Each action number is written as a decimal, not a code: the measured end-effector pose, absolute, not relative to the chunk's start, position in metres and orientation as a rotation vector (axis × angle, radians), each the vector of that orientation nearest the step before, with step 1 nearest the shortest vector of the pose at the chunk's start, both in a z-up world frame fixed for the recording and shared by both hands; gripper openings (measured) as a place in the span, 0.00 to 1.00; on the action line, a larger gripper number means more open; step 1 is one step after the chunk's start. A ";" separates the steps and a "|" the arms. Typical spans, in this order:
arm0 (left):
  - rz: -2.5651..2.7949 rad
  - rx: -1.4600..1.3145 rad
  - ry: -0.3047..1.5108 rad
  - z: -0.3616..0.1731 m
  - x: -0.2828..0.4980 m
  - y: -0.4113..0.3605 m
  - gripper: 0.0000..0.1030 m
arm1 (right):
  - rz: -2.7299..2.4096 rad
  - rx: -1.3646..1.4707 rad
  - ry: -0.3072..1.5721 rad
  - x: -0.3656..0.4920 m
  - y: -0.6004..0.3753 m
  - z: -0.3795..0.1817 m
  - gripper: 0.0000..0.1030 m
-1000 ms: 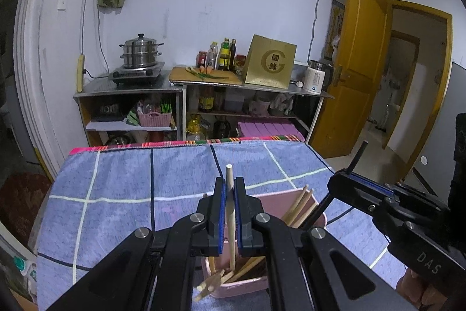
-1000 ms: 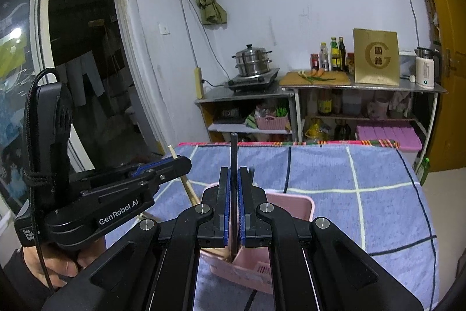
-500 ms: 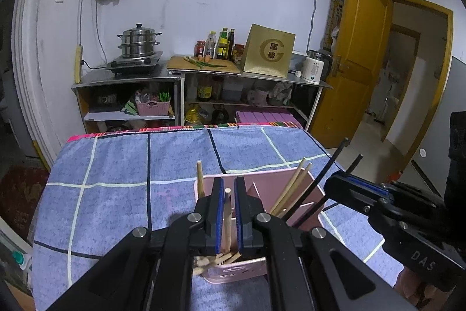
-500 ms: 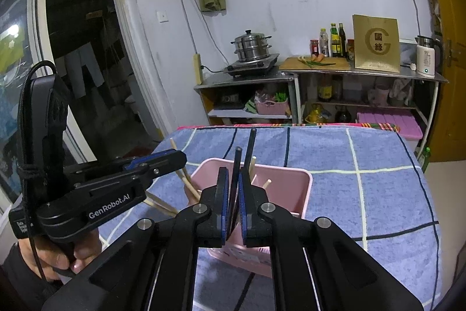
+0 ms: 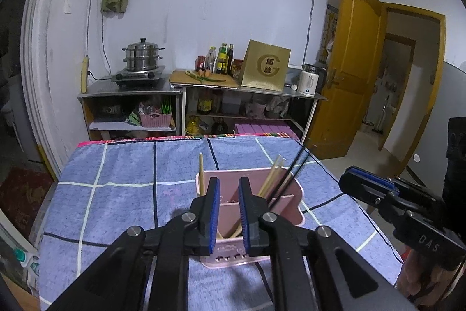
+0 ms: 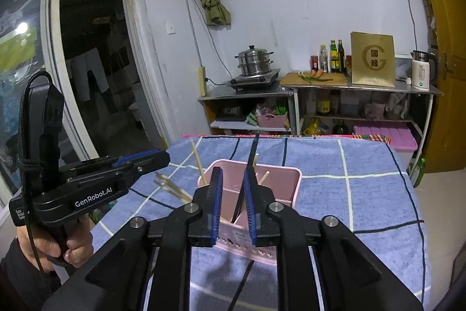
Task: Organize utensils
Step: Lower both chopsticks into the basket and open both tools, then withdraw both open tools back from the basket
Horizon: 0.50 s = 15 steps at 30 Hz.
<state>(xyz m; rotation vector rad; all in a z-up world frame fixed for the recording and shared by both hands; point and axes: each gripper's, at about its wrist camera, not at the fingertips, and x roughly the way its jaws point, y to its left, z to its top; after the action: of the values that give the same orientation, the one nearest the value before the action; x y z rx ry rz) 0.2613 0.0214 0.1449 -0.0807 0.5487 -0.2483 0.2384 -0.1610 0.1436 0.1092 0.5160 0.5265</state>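
A pink utensil holder (image 5: 287,194) with compartments stands on the blue checked cloth (image 5: 122,194). Wooden chopsticks (image 5: 272,175) and black chopsticks (image 5: 294,168) lean in it; one wooden stick (image 5: 201,168) stands at its left. My left gripper (image 5: 228,212) is open and empty just above the holder's near side. In the right wrist view the holder (image 6: 285,179) sits under my right gripper (image 6: 233,206), which is open, with a black chopstick (image 6: 252,153) leaning in the holder just past its right finger. The left gripper also shows in the right wrist view (image 6: 139,162).
Metal shelves (image 5: 186,95) with a steamer pot (image 5: 141,54), bottles, a cutting board and a gold box (image 5: 266,66) stand against the far wall. An open yellow door (image 5: 349,63) is at the right. The cloth's far edge (image 5: 186,137) is close behind the holder.
Both grippers have opened and let their chopsticks drop into the pink holder: the left a wooden one, the right a black one. Both have drawn back a little.
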 end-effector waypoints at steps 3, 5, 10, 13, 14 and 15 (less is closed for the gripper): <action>-0.246 -0.078 0.529 0.147 0.241 0.021 0.17 | 0.532 0.106 0.501 0.223 -0.165 0.145 0.16; -0.246 -0.081 0.521 0.146 0.227 0.021 0.20 | 0.533 0.104 0.495 0.213 -0.167 0.143 0.16; -0.244 -0.084 0.511 0.134 0.193 0.021 0.23 | 0.528 0.090 0.485 0.185 -0.171 0.137 0.17; -0.240 -0.082 0.501 0.126 0.174 0.020 0.24 | 0.513 0.069 0.475 0.170 -0.172 0.132 0.17; -0.240 -0.083 0.501 0.122 0.168 0.019 0.24 | 0.506 0.062 0.471 0.164 -0.171 0.129 0.17; -0.240 -0.082 0.501 0.119 0.163 0.018 0.24 | 0.504 0.058 0.471 0.160 -0.172 0.127 0.17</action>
<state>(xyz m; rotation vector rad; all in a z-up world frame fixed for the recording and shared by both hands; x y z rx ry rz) 0.1631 0.0183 0.1192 -0.0819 0.5008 -0.2396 0.1596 -0.1716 0.1271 0.0580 0.4705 0.5038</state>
